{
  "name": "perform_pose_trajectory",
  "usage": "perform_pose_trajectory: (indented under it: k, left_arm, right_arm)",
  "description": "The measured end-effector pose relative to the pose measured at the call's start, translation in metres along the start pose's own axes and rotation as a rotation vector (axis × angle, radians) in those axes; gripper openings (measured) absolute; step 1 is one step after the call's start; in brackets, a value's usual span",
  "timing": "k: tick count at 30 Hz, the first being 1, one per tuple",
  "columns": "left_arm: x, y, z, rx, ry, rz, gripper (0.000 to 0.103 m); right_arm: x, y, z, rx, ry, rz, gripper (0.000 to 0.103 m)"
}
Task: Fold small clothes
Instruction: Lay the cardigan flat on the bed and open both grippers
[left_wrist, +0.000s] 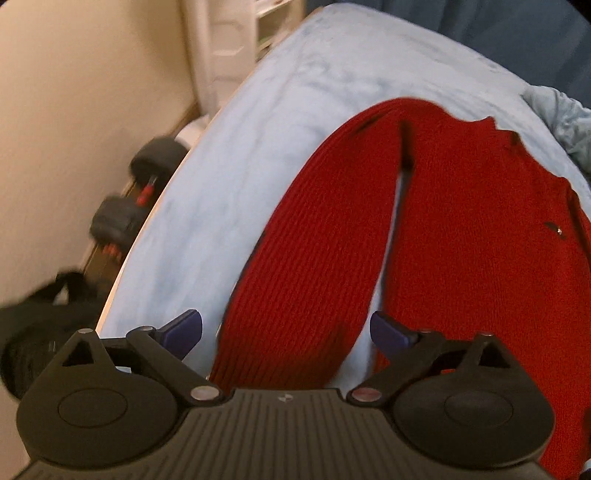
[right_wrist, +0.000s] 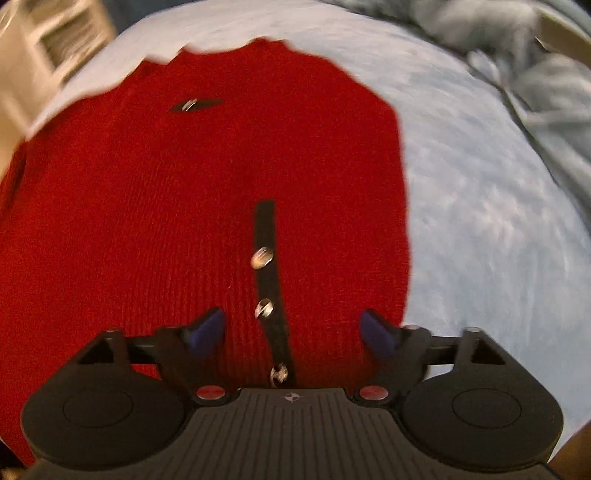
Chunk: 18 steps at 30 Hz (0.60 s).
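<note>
A red knit sweater lies flat on a light blue bed cover. Its sleeve lies apart from the body and runs toward me. My left gripper is open, just above the sleeve's near end, with blue fingertips either side. In the right wrist view the sweater fills the middle, with a dark strip of silver buttons down it. My right gripper is open and empty above the button strip, near the sweater's right edge.
Black dumbbells and a black bag lie on the floor beside the bed's left edge, below a cream wall. A white shelf stands at the back. Crumpled pale blue fabric lies at the far right of the bed.
</note>
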<state>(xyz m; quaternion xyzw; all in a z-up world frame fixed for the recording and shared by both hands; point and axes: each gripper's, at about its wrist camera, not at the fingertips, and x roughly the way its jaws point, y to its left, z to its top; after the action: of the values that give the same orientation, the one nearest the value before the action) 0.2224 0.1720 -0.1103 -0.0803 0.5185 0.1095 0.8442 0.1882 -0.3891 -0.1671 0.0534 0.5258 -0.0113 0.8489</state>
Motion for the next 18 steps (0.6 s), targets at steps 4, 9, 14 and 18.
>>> perform_pose_trajectory:
  k: [4,9,14,18]
  left_arm:
    - [-0.011,0.012,-0.015,-0.039,0.019,0.006,0.099]
    - [-0.019,0.014,-0.017,-0.041,0.014,0.023,0.099]
    - [-0.020,0.018,-0.017,-0.096,0.002,0.024,0.099]
    - [-0.011,0.024,-0.021,-0.135,0.032,0.047,0.099]
  right_arm:
    - [0.000,-0.004,0.021,-0.111,-0.011,-0.077,0.011]
    - [-0.029,-0.064,0.088,-0.062,-0.187,-0.455,0.011]
    - [-0.063,-0.110,0.129,0.138,-0.302,-0.660,0.063]
    - [-0.077,-0.078,0.091,0.127,-0.293,-0.392,0.063]
